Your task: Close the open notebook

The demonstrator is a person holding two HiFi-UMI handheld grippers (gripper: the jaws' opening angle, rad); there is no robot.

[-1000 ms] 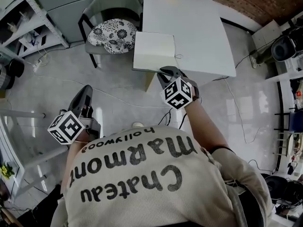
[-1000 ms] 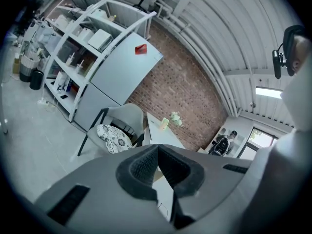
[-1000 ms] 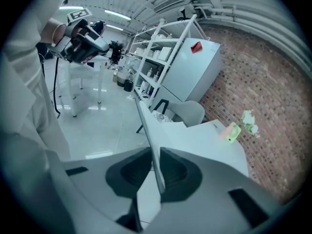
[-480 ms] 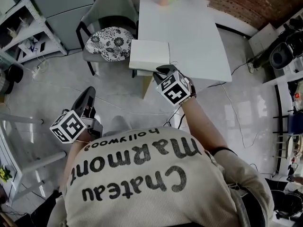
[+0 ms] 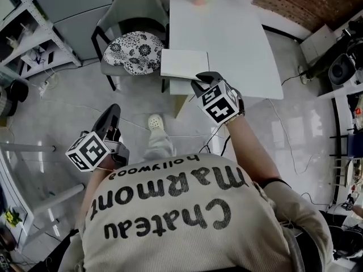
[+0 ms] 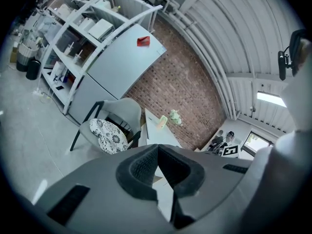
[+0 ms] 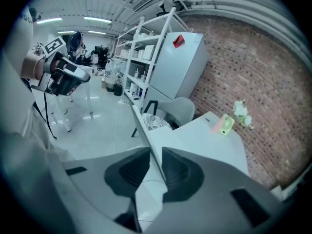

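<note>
– Okay, notebook position?
– Notebook (image 5: 184, 63) sits on the near left corner of the white table (image 5: 238, 38), partly overhanging the edge. Not closed yet.
– Tongs?
– Right gripper (image 5: 205, 79) is at the notebook's near edge. The cover (image 7: 147, 141) runs edge-on between its pads, lightly pinched. The jaws have just been opening a little, with the cover between them. Left gripper (image 5: 112, 112): jaws together, nothing in them, hanging over the floor, well apart from the table.
– Step in hand?
– Judged: swinging the cover over on its spine. To do it well, carry the pinched edge in an arc about the spine, not straight across, so the book isn't dragged off the corner. Grip light enough for the leaf to pivot, firm enough not to drop it early. Let go only once the cover leans past upright toward the pages.
– Risk?
– The overhang: a pull toward the person could tip the book off.
</note>
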